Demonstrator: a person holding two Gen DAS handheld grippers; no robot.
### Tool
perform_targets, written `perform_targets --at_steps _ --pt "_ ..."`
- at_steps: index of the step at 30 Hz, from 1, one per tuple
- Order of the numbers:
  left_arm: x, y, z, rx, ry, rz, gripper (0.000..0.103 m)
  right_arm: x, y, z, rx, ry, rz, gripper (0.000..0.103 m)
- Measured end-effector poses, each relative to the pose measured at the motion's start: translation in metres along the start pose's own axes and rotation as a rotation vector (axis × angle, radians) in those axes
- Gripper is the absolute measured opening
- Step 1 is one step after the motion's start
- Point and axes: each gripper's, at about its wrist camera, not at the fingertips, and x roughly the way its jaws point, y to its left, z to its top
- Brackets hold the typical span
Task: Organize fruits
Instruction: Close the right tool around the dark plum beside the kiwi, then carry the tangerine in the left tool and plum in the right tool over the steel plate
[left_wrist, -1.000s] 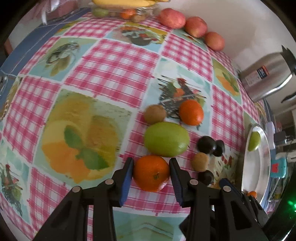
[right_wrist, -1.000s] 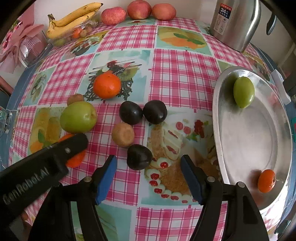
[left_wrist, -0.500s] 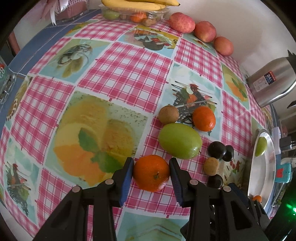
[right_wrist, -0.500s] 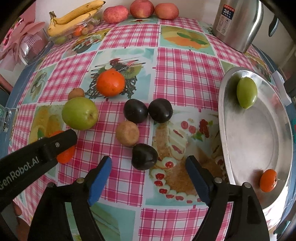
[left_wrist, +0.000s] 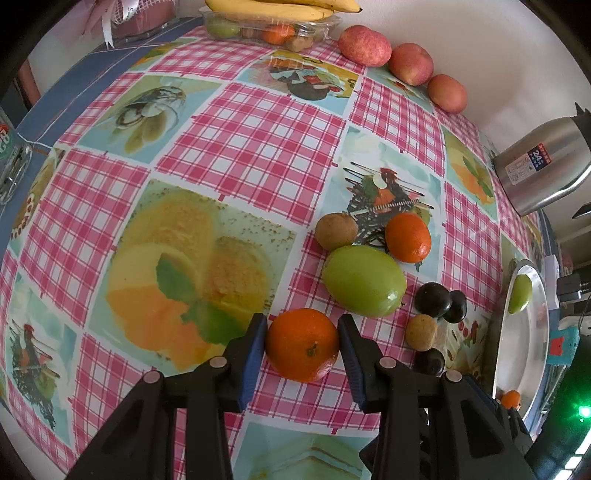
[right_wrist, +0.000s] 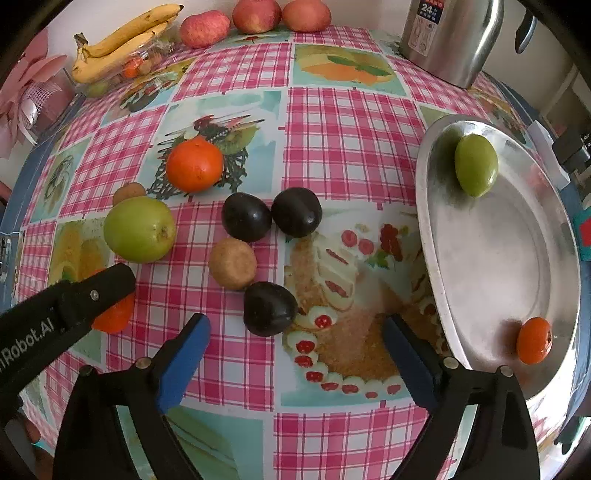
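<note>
Left wrist view: our left gripper (left_wrist: 302, 345) clamps a tangerine (left_wrist: 302, 344) between its blue pads, the fruit sitting on the checked tablecloth (left_wrist: 243, 140). Just beyond the tongs lies a large green fruit (left_wrist: 364, 281), and past that a brown fruit (left_wrist: 336, 230) beside a second tangerine (left_wrist: 407, 237). To the right of the tongs sit two dark plums (left_wrist: 439, 300) touching each other, a small tan fruit (left_wrist: 421, 331) and a third plum (left_wrist: 429, 362). Far right, a steel tray (left_wrist: 532, 354) carries a green fruit (left_wrist: 520, 293) and a small orange one (left_wrist: 511, 399). Far ahead, bananas (left_wrist: 280, 9) top a clear box and three apples (left_wrist: 402, 55) line the wall, with a steel kettle (left_wrist: 543, 166) to their right.

Right wrist view: our right gripper (right_wrist: 295, 349) hangs wide open, its jaws just having spread further, gripping nothing. One dark plum (right_wrist: 269, 308) lies just ahead of the gap, nearer the left pad. Beyond it sit the tan fruit (right_wrist: 232, 263) and the pair of plums (right_wrist: 271, 218). The left gripper (right_wrist: 66, 314) reaches in from the left, covering most of its tangerine (right_wrist: 114, 317). To the right of the tongs the steel tray (right_wrist: 491, 266) holds the green fruit (right_wrist: 475, 164) at its far end and the small orange fruit (right_wrist: 534, 340) at its near end.
</note>
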Motion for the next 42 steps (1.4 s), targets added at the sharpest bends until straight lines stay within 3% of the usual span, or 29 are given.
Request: perform_targets --at_steps 2,8,15,18,30,42 --pt "0.000 -0.001 0.000 0.002 0.000 0.004 0.042 -0.001 -0.001 -0.001 -0.011 -0.017 0.002 0.087" --pt "0.003 -0.003 0.001 0.006 0.004 0.008 0.043 -0.012 0.004 -0.003 -0.030 -0.052 0.020 0.053" --pt "0.003 -0.003 0.001 0.007 0.004 0.006 0.043 -0.018 0.013 0.004 -0.060 -0.061 0.069 0.031" --pt "0.003 -0.003 0.001 0.012 0.004 0.010 0.043 -0.014 0.010 0.006 -0.051 -0.061 0.075 0.027" --pt "0.002 -0.002 0.002 0.001 0.006 0.007 0.042 -0.016 0.000 0.004 -0.002 -0.049 0.132 0.026" --pt "-0.028 0.004 0.007 -0.032 -0.086 -0.010 0.042 -0.061 -0.016 0.008 0.055 -0.168 0.230 0.026"
